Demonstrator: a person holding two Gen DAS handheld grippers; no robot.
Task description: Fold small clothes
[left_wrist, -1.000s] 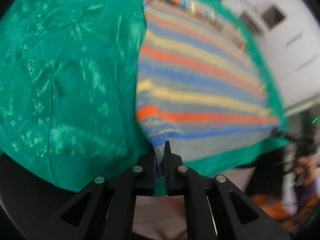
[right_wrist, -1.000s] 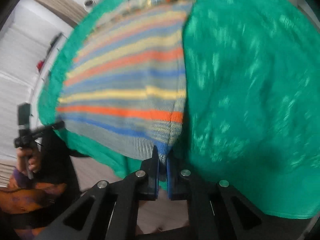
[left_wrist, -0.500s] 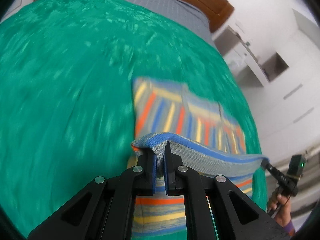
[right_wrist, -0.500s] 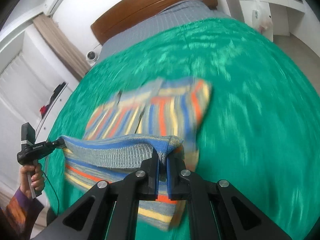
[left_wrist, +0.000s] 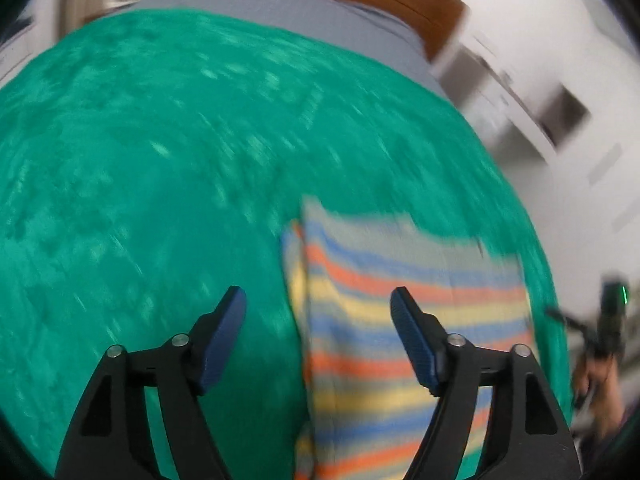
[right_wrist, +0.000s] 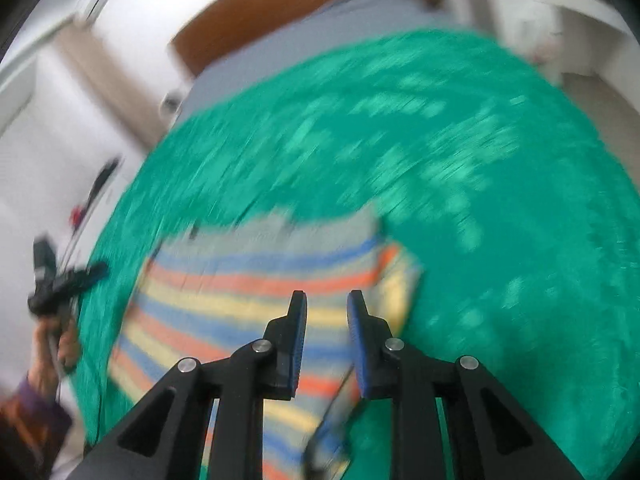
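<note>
We look along both pairs of black tongs at a bed covered with a bright green, mottled plush blanket (left_wrist: 160,184). On it lies a small knitted garment striped in orange, yellow, blue and grey (left_wrist: 400,320), now doubled over on itself. In the left wrist view it sits from about four to six o'clock; in the right wrist view it lies from seven to six o'clock, just beyond the fingertips.

A second ago both tongs pinched the garment's near hem and carried it across. Now we have let go. Our left gripper (left_wrist: 318,304) spreads wide as its jaws open, with nothing clamped between its blue pads (the cloth merely lies beneath them). Our right gripper (right_wrist: 327,298) is also opening, its jaws only narrowly parted so far, and no cloth is pressed between them; a loose corner of fabric lies below the right finger.

Both views are blurred by motion. We judge that one fold has just been laid down, so the next step is probably a second fold or smoothing.

At the frame edge, a hand (right_wrist: 52,344) grips the other tool's handle.
</note>
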